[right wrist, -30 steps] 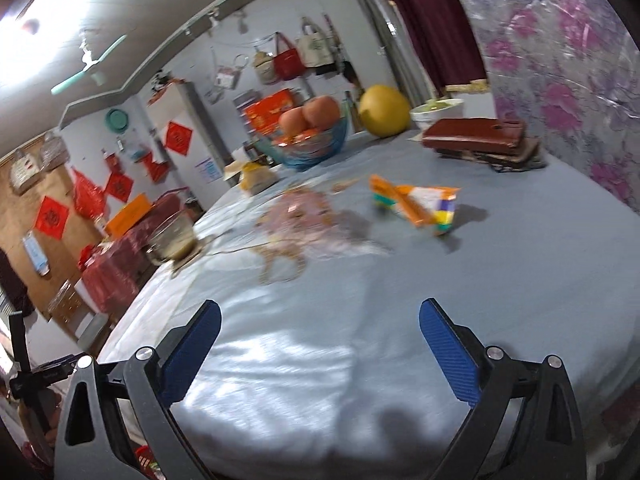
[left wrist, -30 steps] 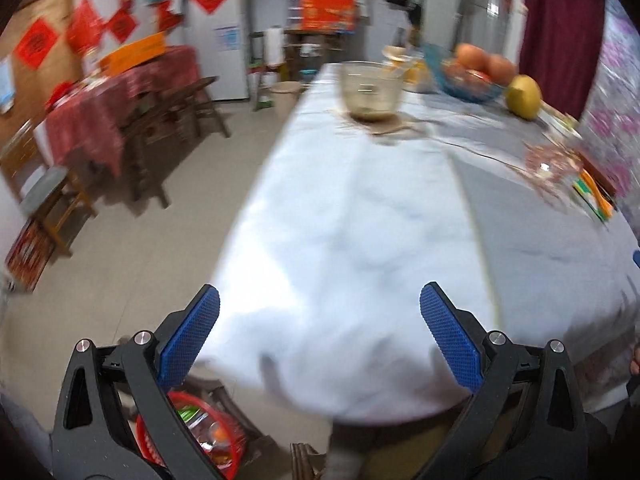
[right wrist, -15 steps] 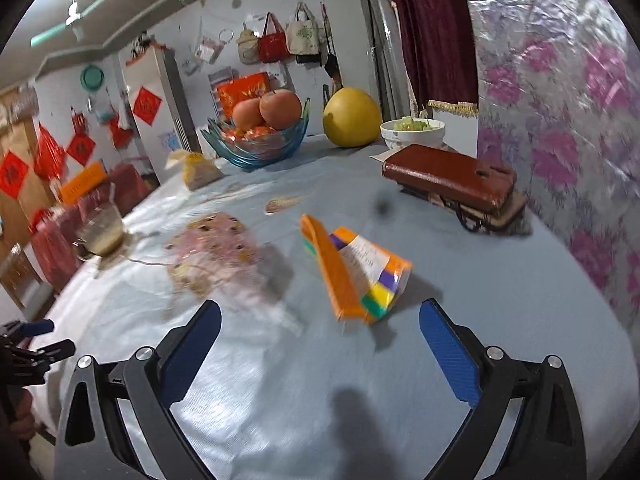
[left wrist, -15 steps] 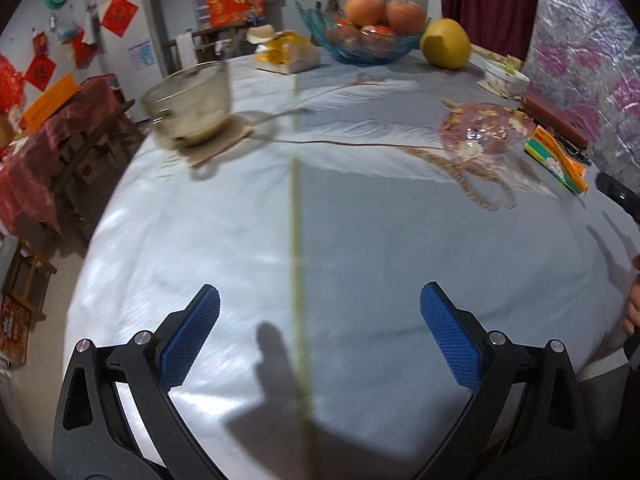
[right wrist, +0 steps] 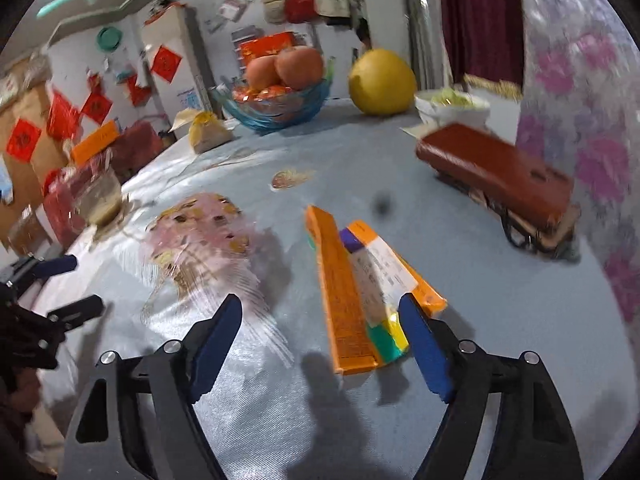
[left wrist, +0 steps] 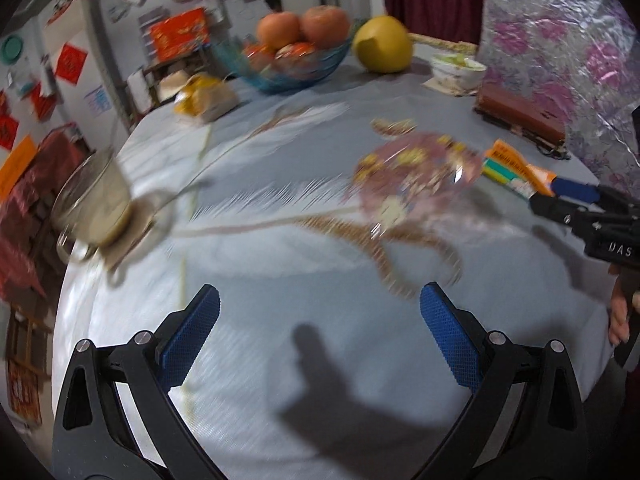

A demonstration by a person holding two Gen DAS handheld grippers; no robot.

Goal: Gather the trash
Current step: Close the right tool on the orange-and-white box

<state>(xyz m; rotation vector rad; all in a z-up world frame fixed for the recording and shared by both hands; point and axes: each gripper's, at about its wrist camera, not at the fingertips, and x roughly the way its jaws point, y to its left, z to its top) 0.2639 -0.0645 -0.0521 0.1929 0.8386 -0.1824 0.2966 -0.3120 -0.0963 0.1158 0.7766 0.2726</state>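
1. Orange carton: flattened, lying on the counter between the right gripper jaws, which have just been closing, pads not yet pressing.
2. Left gripper: jaws wide, empty, near pink wrapper.

Ahead of the claw, past the table's far edge, a white wall carries red diamond paper decorations and hanging bags. Off to the claw's left, another table under a red cloth stands on the floor. To the right, a dark red curtain hangs beside a shiny purple-flowered wall covering.
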